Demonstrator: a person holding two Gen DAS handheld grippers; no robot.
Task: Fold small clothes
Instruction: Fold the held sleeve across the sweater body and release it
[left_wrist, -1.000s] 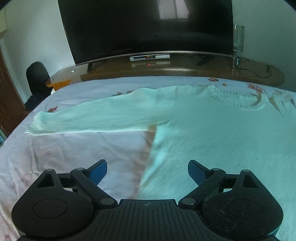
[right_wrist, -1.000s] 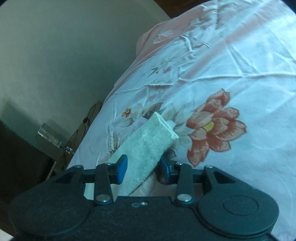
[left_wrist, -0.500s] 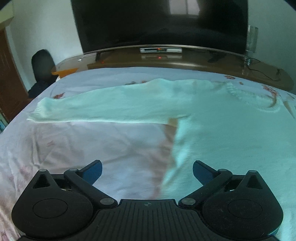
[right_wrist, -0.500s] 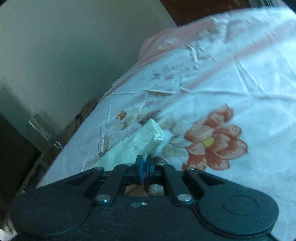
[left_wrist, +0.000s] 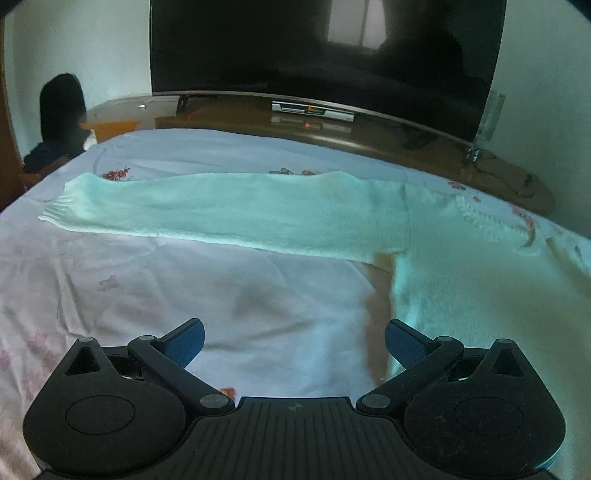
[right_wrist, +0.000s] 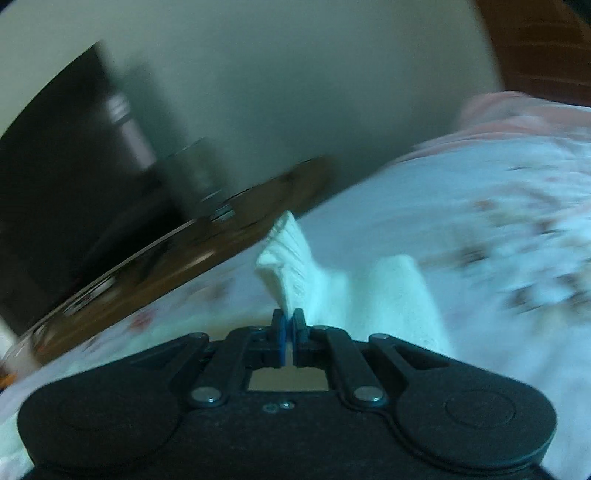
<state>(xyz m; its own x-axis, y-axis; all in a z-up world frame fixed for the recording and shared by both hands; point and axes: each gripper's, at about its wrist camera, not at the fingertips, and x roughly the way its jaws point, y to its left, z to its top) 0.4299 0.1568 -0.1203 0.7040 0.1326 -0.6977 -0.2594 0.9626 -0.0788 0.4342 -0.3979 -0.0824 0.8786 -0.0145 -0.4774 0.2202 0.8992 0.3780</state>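
A pale mint knitted sweater (left_wrist: 461, 273) lies flat on the floral bedsheet (left_wrist: 147, 288). Its one sleeve (left_wrist: 229, 214) stretches out to the left, cuff at the far left. My left gripper (left_wrist: 293, 341) is open and empty, low over the sheet beside the sweater's side edge. In the right wrist view my right gripper (right_wrist: 289, 321) is shut on the other sleeve's ribbed cuff (right_wrist: 286, 258), lifted off the bed; the sleeve (right_wrist: 399, 295) trails down to the right. That view is motion-blurred.
A large dark TV (left_wrist: 325, 55) stands on a brown wooden stand (left_wrist: 369, 140) along the far edge of the bed. A black chair (left_wrist: 61, 107) is at the far left. A wall (right_wrist: 295, 92) rises behind the bed's corner.
My right gripper closed on the sleeve cuff and has lifted and swung it, turning toward the TV stand. My left gripper shifted left, so the sweater sits further right in its view.
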